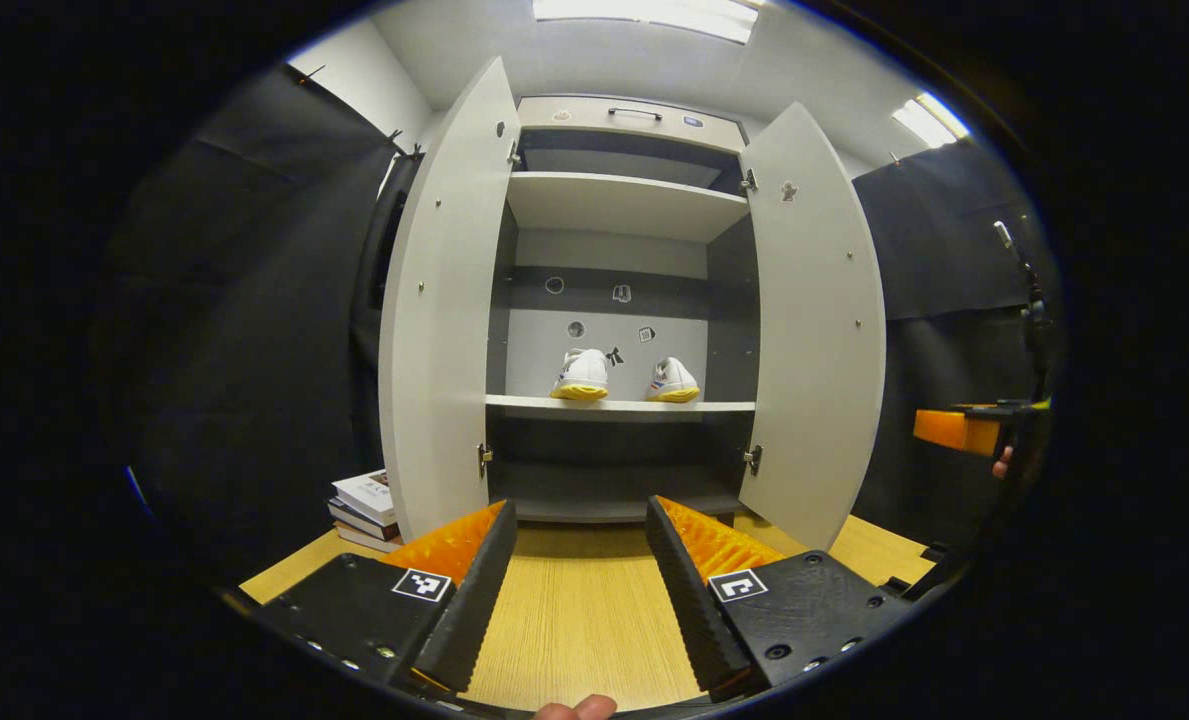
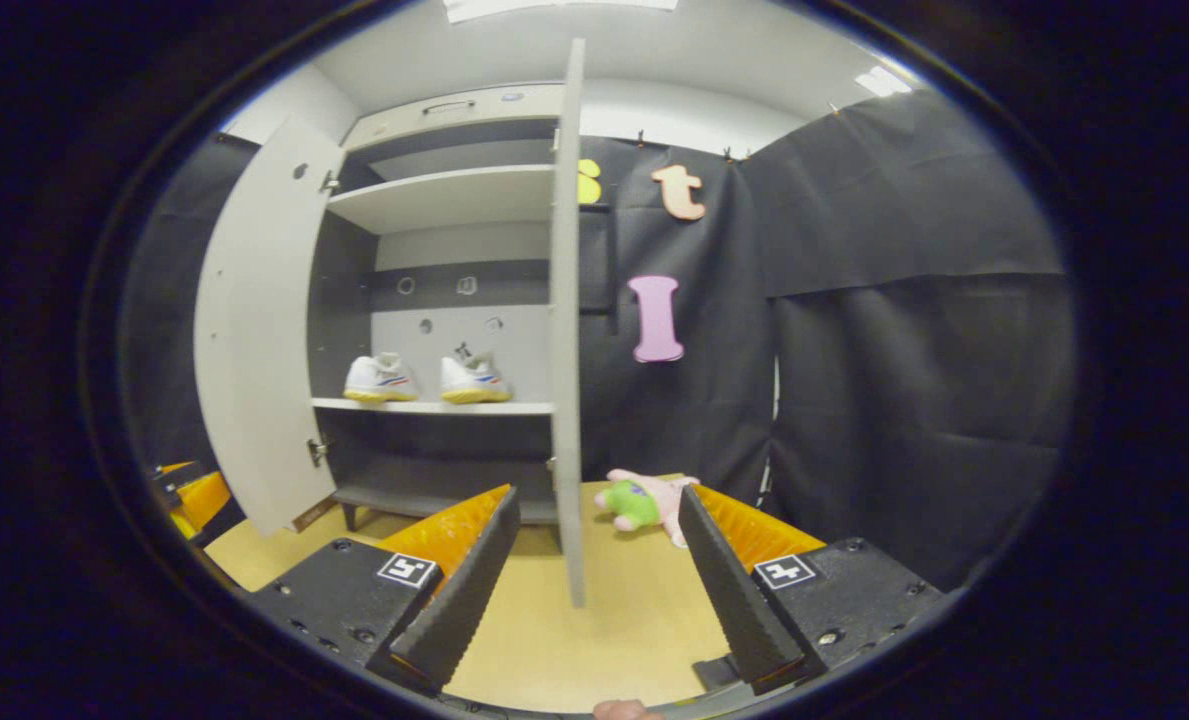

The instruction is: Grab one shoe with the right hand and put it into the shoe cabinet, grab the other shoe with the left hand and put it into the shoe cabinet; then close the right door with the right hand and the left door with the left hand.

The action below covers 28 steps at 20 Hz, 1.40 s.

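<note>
Both claws, left point(image 1: 579, 560) and right point(image 2: 599, 560), spread empty; right door point(image 2: 566, 320) edge-on before plush toy point(image 2: 644, 503).

No readable text anywhere. Top book point(image 1: 366, 493) of the stack at lower left of the left gripper view had cover lettering, too small and blurred to read.

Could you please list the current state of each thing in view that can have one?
left door: open.
right door: open.
left shoe: upright on the cabinet's middle shelf.
right shoe: upright on the same shelf, apart from the other.
left gripper: open, holding nothing.
right gripper: open, holding nothing.
plush toy: lying on the table.
</note>
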Tool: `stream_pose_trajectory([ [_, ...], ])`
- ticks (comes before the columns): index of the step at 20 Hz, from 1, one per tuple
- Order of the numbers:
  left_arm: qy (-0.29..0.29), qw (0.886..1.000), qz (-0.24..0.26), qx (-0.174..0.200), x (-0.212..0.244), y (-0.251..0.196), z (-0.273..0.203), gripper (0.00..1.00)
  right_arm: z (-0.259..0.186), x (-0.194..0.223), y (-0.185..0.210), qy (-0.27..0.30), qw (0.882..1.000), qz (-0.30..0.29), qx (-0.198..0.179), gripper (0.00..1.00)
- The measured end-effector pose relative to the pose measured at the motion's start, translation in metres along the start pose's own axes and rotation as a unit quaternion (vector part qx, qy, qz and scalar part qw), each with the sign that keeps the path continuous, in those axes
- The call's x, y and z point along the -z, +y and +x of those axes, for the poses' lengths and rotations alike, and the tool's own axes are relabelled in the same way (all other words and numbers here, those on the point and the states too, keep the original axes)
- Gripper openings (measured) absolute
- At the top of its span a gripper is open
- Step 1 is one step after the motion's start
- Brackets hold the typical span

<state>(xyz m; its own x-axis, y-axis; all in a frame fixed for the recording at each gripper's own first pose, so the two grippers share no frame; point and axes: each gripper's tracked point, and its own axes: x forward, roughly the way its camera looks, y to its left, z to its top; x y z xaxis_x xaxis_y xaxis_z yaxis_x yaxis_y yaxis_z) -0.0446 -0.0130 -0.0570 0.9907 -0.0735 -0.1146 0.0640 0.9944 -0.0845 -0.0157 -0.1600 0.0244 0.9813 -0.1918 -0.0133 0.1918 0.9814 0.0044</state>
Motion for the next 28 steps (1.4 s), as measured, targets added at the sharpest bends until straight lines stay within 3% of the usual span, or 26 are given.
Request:
stream_pose_trajectory([
  [6, 0.019, 1.000, -0.003, -0.003, 0.009, 0.004, -0.005, 0.78, 0.064, -0.087, -0.053, -0.061, 0.997, -0.002, 0.051, 1.00],
  [11, 0.028, 0.999, 0.007, -0.016, 0.012, 0.017, -0.006, 0.78, 0.115, -0.124, -0.060, -0.057, 0.997, 0.002, 0.050, 1.00],
  [19, 0.046, 0.999, -0.008, -0.025, 0.022, 0.025, 0.000, 0.78, 0.128, -0.132, -0.037, -0.052, 0.998, -0.003, 0.024, 0.98],
  [20, 0.047, 0.999, -0.007, -0.023, 0.021, 0.024, 0.002, 0.78, 0.126, -0.132, -0.036, -0.054, 0.998, -0.001, 0.025, 0.94],
  [21, 0.047, 0.999, -0.006, -0.021, 0.022, 0.023, 0.003, 0.78, 0.124, -0.131, -0.034, -0.056, 0.998, -0.007, 0.028, 0.96],
  [22, 0.046, 0.999, -0.006, -0.018, 0.021, 0.021, 0.004, 0.78, 0.122, -0.132, -0.030, -0.060, 0.998, -0.013, 0.031, 0.90],
  [23, 0.045, 0.999, -0.005, -0.014, 0.020, 0.020, 0.004, 0.78, 0.121, -0.133, -0.026, -0.063, 0.997, -0.020, 0.034, 0.96],
  [24, 0.045, 0.999, -0.003, -0.011, 0.021, 0.018, 0.006, 0.78, 0.119, -0.133, -0.019, -0.064, 0.997, -0.024, 0.029, 0.90],
  [25, 0.045, 0.999, -0.002, -0.009, 0.022, 0.017, 0.006, 0.78, 0.118, -0.133, -0.010, -0.064, 0.998, -0.022, 0.018, 0.96],
  [28, 0.045, 0.999, -0.001, -0.005, 0.022, 0.016, 0.009, 0.78, 0.112, -0.130, 0.019, -0.063, 0.998, -0.017, -0.008, 0.96],
])
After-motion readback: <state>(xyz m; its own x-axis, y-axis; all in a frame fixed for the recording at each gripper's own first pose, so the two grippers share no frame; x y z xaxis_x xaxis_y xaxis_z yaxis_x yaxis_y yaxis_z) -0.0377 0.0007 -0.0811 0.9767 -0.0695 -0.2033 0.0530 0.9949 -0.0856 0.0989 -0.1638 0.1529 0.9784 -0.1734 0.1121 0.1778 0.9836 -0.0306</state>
